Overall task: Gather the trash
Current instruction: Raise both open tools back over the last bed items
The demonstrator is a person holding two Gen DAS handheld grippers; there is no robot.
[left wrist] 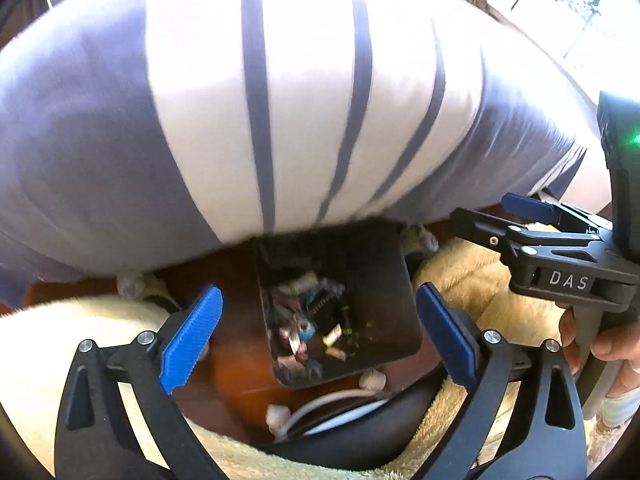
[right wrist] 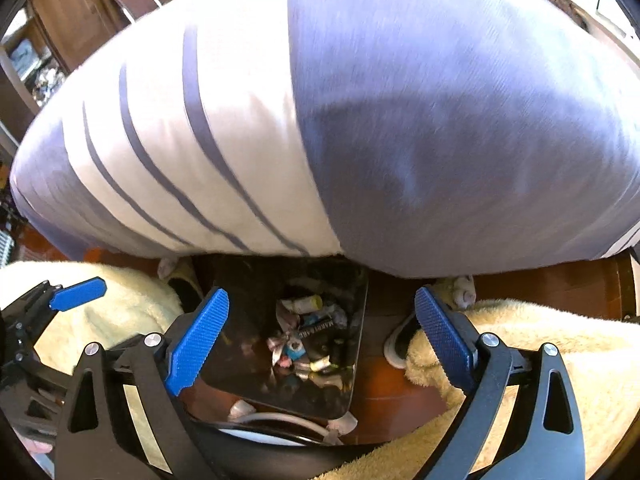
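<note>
A dark rectangular trash bin (left wrist: pixel 384 280) stands on the wooden floor below both grippers, holding several wrappers and scraps (left wrist: pixel 308 320). It also shows in the right wrist view (right wrist: pixel 240 360), with trash (right wrist: pixel 308 336) inside. My left gripper (left wrist: pixel 320 340) is open and empty above the bin. My right gripper (right wrist: pixel 322 340) is open and empty above the bin too; it shows at the right of the left wrist view (left wrist: pixel 492 220). My left gripper's blue pad shows at the left of the right wrist view (right wrist: pixel 78 294).
A bed with a white and purple striped cover (left wrist: pixel 280 100) fills the upper half of both views (right wrist: pixel 360 120). The person's cream fleece legs (left wrist: pixel 60 340) and slippers flank the bin. White cables (left wrist: pixel 320 404) lie near the bin. A wooden cabinet (right wrist: pixel 80 20) stands far left.
</note>
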